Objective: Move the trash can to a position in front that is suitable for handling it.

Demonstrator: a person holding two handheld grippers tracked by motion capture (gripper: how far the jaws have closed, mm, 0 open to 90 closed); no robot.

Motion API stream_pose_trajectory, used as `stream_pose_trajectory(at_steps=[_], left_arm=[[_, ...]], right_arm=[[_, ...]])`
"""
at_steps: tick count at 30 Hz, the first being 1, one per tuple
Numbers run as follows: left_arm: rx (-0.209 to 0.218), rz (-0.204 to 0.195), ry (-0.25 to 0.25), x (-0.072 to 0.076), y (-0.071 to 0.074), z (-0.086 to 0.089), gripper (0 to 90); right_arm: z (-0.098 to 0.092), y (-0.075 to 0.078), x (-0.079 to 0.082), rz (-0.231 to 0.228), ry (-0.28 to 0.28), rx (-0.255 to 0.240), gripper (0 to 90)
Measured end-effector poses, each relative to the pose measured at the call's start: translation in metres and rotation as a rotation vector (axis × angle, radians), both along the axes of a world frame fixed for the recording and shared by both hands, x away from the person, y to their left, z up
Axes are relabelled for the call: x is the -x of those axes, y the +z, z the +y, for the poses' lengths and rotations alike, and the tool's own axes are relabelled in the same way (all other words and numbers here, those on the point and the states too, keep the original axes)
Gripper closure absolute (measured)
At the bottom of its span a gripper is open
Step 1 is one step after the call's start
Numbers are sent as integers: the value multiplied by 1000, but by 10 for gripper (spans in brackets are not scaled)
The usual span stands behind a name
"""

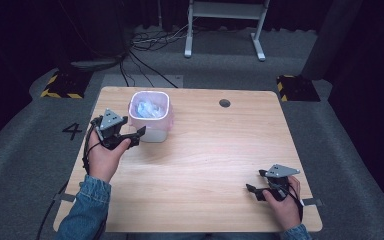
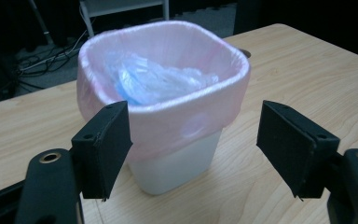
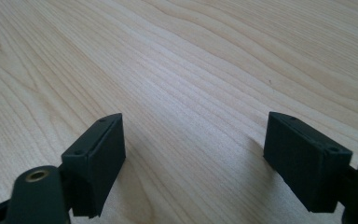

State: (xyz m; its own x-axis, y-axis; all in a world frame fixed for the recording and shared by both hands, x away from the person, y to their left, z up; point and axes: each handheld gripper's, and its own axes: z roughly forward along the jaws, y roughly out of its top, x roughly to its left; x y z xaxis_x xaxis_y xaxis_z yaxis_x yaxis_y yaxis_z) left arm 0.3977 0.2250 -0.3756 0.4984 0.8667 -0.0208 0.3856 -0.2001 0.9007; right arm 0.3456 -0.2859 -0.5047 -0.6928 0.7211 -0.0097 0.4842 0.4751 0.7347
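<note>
Pink liner is seen folded over the rim of a small white bin, which is stood upright on the tabletop near its far left part, w/ crumpled blue-white plastic lying inside. Just beside the bin, on its left & near side, the left gripper is held in the person's left hand; its fingers are kept wide apart, nothing clamped btwn them. In the left gripper view the bin is framed btwn the two black fingers, but whether the fingers touch its wall cannot be told; the bag's contents are seen as clear film over sth blue. At the near right part of the tabletop, well apart from the bin, the right gripper is held low in the right hand, a grey three-cornered plate carried on top. Its fingers are likewise spread apart over bare wood grain, w/ nothing gripped. A denim sleeve is seen on the left forearm. A round hole is cut in the tabletop toward the far edge.
</note>
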Motion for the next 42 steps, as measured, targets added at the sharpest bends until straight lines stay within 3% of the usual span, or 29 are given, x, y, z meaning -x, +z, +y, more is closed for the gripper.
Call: stream_pose_trajectory(at_steps=[4,11,18,24,30,33,37,42], left_arm=[[0,-12,-17,-5,7,-8,269],[-44,-27,-54,-16,14,-30,279],[-34,-28,-102,-28,15,-65,290],[-48,-17,-105,-37,9,-77,310],[-82,9,-120,-45,-6,-82,463],[-115,-18,-115,-49,-9,-82,558],[-95,-13,-131,-52,-9,-80,638],[-115,-16,-136,-53,-7,-79,739]], right_arm=[[0,0,0,0,0,0,206],[0,0,0,0,0,0,206],[0,0,0,0,0,0,206],[0,0,0,0,0,0,206],[0,0,0,0,1,0,207],[0,0,0,0,1,0,207],[0,0,0,0,1,0,207],[0,0,0,0,1,0,207]])
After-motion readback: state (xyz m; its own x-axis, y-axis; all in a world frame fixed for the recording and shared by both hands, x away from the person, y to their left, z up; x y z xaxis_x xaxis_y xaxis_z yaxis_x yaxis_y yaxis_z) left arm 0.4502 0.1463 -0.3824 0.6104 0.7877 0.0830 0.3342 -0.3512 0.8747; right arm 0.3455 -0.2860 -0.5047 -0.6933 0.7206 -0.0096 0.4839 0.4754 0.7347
